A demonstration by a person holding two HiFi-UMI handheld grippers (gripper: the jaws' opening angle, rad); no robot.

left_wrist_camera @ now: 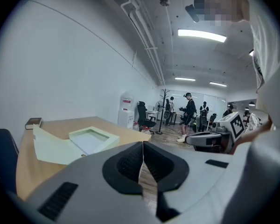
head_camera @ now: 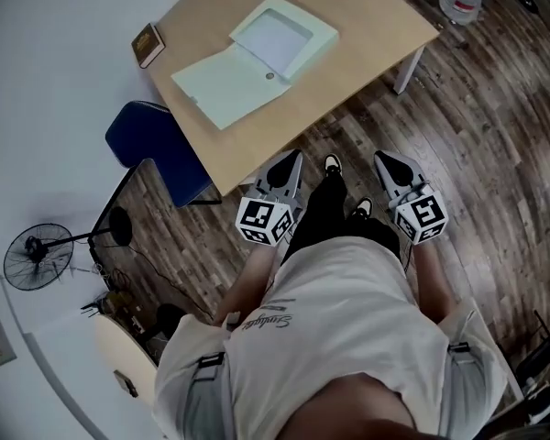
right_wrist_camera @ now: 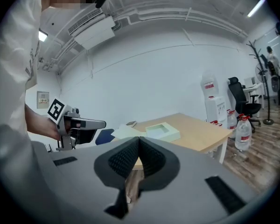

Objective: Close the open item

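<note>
The open box is lying on the tabletop in the frame's upper middle, well above the left claw and right claw, both hovering pinched together and empty

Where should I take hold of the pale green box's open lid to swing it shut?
Take the flat pale green cardboard lid by its free edge, opposite the hinge at the box tray. It lies flat on the wooden table, so probably come in low from the side of the blue chair with the left gripper, currently shut.
</note>
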